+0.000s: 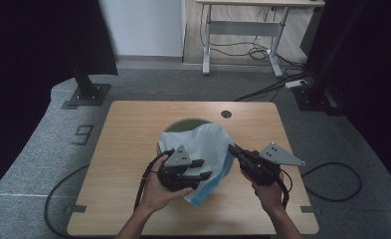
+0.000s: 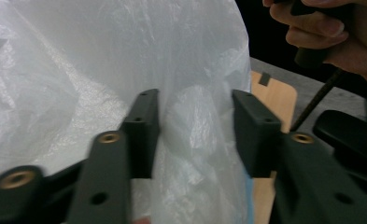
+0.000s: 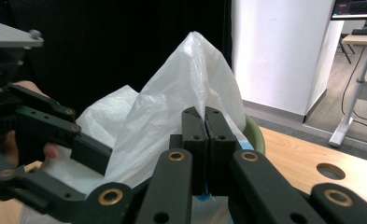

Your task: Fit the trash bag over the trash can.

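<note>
A thin white plastic bag [image 1: 208, 144] with a blue edge stands bunched over a green round container [image 1: 183, 124] on the wooden table [image 1: 133, 129]. My left gripper [image 1: 203, 169] reaches into the bag's near left side. In the left gripper view its jaws [image 2: 197, 133] stand apart with a loose fold of the bag [image 2: 102, 56] between them. My right gripper [image 1: 233, 149] holds the bag's right side. In the right gripper view its jaws [image 3: 204, 126] are pressed together on the film, and the bag [image 3: 190, 74] rises to a peak above them. The container's rim [image 3: 255, 133] shows behind.
A round cable hole [image 1: 226, 114] sits near the table's far edge. On the carpet are a black stand base [image 1: 86, 94] at the far left and cables [image 1: 332, 179] at the right. A white-legged desk [image 1: 243, 20] stands beyond.
</note>
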Demonstrator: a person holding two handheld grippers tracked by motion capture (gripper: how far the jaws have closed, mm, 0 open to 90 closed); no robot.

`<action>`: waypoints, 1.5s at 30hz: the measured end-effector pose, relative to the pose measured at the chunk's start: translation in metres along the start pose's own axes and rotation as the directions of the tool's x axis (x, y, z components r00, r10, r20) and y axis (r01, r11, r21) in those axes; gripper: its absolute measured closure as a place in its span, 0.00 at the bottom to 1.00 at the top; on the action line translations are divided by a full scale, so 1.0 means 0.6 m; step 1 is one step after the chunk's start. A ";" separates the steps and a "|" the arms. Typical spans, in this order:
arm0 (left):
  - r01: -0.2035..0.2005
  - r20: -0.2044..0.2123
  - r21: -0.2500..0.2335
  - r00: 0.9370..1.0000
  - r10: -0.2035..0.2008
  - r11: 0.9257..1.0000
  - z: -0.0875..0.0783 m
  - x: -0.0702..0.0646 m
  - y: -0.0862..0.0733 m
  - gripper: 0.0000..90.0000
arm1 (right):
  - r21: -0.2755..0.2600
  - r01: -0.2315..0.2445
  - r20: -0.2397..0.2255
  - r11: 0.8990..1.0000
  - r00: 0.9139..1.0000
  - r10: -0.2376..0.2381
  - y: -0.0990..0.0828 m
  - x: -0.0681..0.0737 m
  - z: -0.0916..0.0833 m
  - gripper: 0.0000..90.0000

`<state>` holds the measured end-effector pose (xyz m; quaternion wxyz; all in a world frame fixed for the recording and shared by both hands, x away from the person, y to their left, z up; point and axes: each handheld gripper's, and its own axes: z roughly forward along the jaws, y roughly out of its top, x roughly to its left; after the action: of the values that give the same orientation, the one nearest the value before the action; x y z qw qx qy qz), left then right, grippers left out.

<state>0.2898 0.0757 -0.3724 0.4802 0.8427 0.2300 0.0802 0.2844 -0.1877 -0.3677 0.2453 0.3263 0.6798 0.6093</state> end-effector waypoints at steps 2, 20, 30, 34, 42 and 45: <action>0.006 0.018 0.000 1.000 -0.006 1.000 0.000 0.002 0.000 0.66 | 0.000 0.005 -0.002 1.000 1.000 -0.005 0.001 0.002 0.000 0.97; 0.101 0.190 -0.127 0.979 -0.075 0.987 -0.031 0.043 0.009 1.00 | 0.022 0.017 0.005 1.000 1.000 -0.017 0.001 -0.009 -0.008 0.90; 0.146 0.137 -0.165 0.983 -0.124 0.975 -0.038 0.057 0.016 1.00 | 0.004 0.016 0.080 1.000 0.997 -0.017 -0.029 -0.007 -0.062 0.55; 0.168 0.138 -0.169 0.980 -0.146 0.971 -0.037 0.064 0.016 1.00 | -0.006 0.019 0.093 1.000 0.996 -0.018 -0.044 -0.005 -0.085 0.53; 0.191 0.140 -0.184 0.976 -0.167 0.964 -0.038 0.070 0.016 1.00 | 0.019 0.001 0.044 1.000 0.999 -0.002 -0.065 0.010 -0.080 0.52; 0.190 0.132 -0.184 0.977 -0.168 0.964 -0.041 0.071 0.015 1.00 | 0.027 -0.021 0.039 0.999 0.999 0.020 -0.069 0.006 -0.064 0.53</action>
<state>0.3214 0.1104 -0.3557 0.5783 0.7704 0.2683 0.0100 0.2478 -0.2127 -0.4029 0.2476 0.3486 0.6798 0.5958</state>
